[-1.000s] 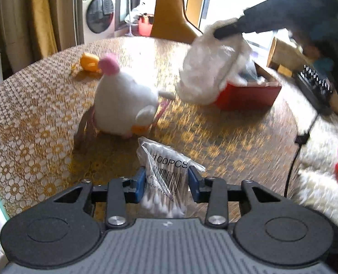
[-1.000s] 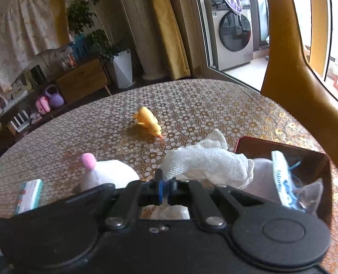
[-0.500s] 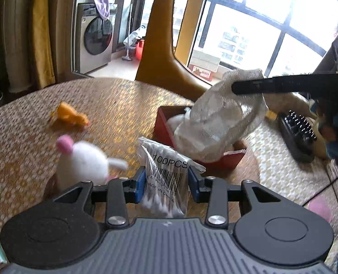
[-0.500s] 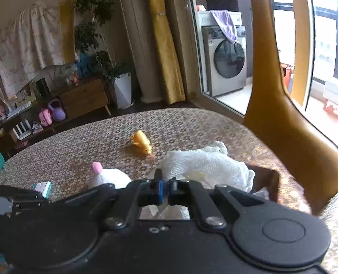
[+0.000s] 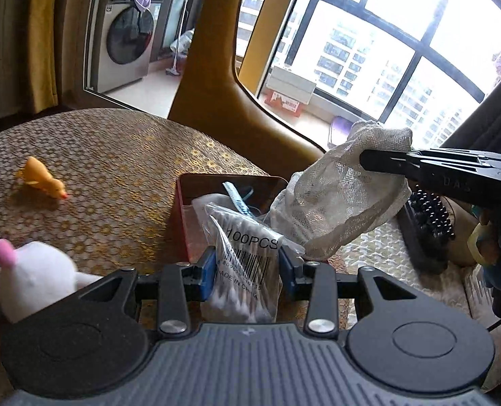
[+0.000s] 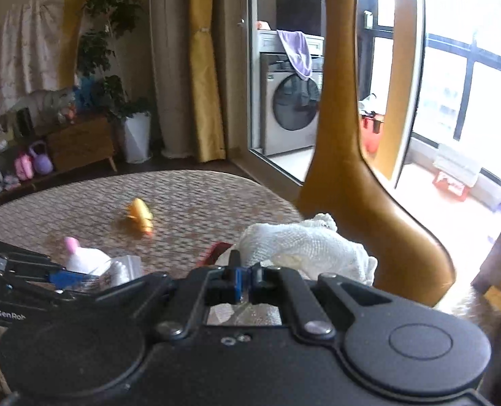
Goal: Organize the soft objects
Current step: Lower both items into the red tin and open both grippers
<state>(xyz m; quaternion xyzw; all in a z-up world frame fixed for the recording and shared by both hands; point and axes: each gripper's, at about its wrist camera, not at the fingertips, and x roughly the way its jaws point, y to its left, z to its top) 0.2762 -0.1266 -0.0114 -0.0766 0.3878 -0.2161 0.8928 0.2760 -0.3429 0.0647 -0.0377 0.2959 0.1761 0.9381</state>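
Left gripper [image 5: 246,265]: jaws part-open, clamped on cotton-swab bag [image 5: 247,264], now carried from above the bare table [image 5: 115,155] to over the red box [image 5: 182,209]. Right gripper [image 6: 244,279]: jaws nearly closed, pinching white mesh cloth [image 5: 345,199], lifted beside the box. Plush toy [image 5: 35,280], yellow duck [image 5: 42,177] remain on the table; both loads look ready for boxing

both hand-held grippers have lifted the cotton swab bag [image 5: 247,264] and mesh cloth [image 5: 345,199] over the red box [image 5: 182,216].
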